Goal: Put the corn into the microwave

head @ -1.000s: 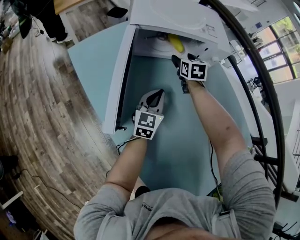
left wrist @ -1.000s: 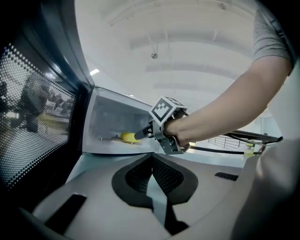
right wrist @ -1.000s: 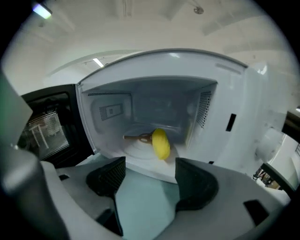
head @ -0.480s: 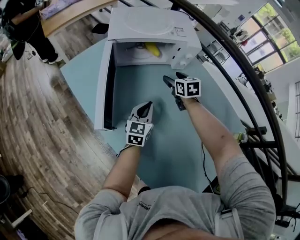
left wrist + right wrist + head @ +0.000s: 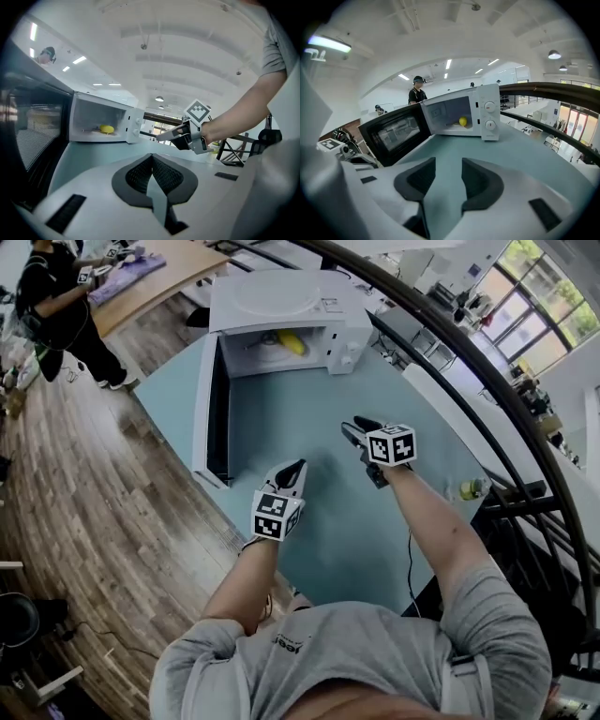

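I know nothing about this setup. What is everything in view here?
boxy white microwave oven: one, white, table's far end, door open
yellow corn cob: one, yellow, inside the microwave
flat teal table: one, teal, below both grippers
small greenish object: one, table's right edge, too small to identify
curved black rail: one, black, right of table
plank wooden floor: brown, left of table
bystander in black: one, far left
left gripper: grey-white, jaws together, empty
right gripper: grey-white, jaws apart and closing, nothing between

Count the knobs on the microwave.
2. Both are on the microwave panel beside the open cavity: upper knob directly above lower knob. None looks hidden.
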`<control>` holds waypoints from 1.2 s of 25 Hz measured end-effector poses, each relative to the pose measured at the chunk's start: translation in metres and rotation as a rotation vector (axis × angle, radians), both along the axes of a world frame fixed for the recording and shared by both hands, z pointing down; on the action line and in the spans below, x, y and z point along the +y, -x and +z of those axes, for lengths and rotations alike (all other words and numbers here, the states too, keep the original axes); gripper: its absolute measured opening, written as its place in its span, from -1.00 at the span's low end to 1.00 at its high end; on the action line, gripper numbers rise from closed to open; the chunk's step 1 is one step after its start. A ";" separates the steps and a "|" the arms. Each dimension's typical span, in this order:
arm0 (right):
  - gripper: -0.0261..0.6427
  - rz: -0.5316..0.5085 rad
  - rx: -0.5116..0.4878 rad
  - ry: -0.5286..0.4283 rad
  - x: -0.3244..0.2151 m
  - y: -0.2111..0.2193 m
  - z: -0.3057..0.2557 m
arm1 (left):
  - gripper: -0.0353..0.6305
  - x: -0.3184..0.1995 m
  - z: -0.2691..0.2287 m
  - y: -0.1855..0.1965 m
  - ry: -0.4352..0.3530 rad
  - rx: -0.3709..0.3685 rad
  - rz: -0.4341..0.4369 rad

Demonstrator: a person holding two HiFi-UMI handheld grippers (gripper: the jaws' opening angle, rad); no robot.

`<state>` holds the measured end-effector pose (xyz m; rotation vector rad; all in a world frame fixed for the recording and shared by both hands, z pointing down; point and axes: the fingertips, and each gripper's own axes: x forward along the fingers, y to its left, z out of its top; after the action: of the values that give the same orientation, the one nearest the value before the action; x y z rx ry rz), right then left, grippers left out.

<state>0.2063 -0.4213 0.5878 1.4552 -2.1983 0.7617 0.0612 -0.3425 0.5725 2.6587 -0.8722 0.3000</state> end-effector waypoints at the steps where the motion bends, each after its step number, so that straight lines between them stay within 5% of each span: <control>1: -0.38 -0.006 -0.014 -0.004 0.011 -0.001 -0.004 | -0.84 0.007 -0.004 0.002 0.004 0.002 -0.003; 15: -0.83 0.060 -0.093 -0.057 0.132 -0.044 -0.073 | -0.84 0.110 -0.088 0.027 -0.030 -0.025 -0.063; 30: -0.87 0.118 -0.202 -0.081 0.294 -0.116 -0.119 | -0.84 0.221 -0.174 -0.021 -0.146 -0.044 -0.007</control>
<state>0.3219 -0.1275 0.4690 1.6228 -2.3320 0.9038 0.0824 -0.1210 0.3982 2.7922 -0.9502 0.3052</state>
